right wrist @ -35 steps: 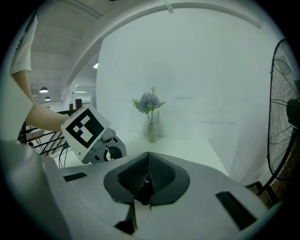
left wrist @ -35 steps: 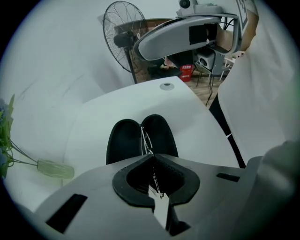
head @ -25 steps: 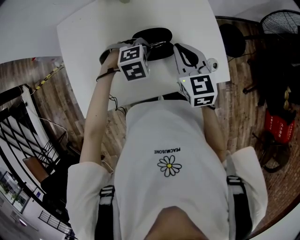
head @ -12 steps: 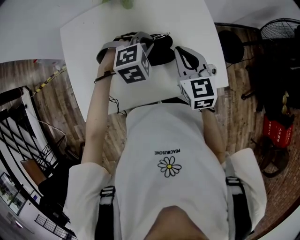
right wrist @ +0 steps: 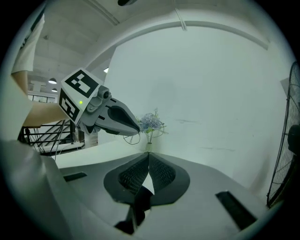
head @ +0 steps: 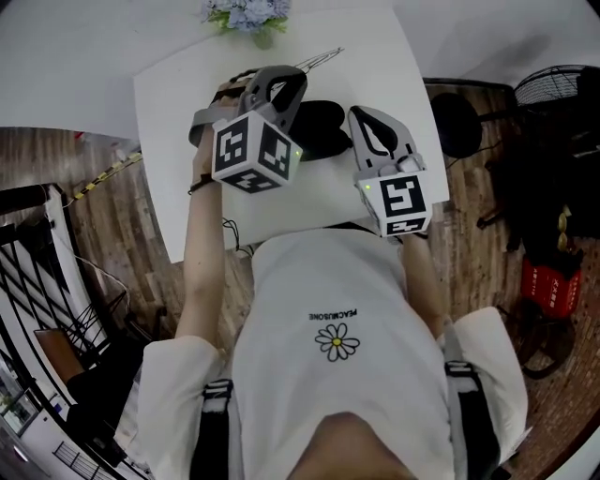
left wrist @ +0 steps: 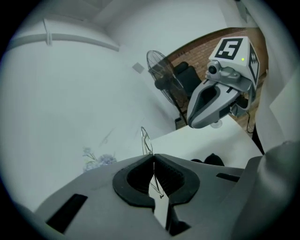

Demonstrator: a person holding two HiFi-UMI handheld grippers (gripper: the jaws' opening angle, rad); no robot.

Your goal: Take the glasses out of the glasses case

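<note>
Thin wire-framed glasses (left wrist: 146,140) hang pinched between the pads of my left gripper (left wrist: 153,157), which is shut on them and raised above the white table (head: 178,103). In the head view the glasses (head: 319,59) stick out past the left gripper (head: 291,80), clear of the black glasses case (head: 323,127) lying on the table below. My right gripper (head: 361,114) hovers at the case's right end. Its jaws (right wrist: 148,154) are shut tip to tip. A dark shape shows through the gap behind its pads. The right gripper view also shows the left gripper (right wrist: 133,127) with the glasses (right wrist: 125,139).
A small vase of pale blue flowers (head: 248,14) stands at the table's far edge. A floor fan (head: 562,56) and a dark chair (head: 459,117) stand to the right of the table. The person's torso presses against the near edge.
My left gripper has risen up and away from the case, carrying the glasses out with it. My right gripper lifted slightly beside the case.
</note>
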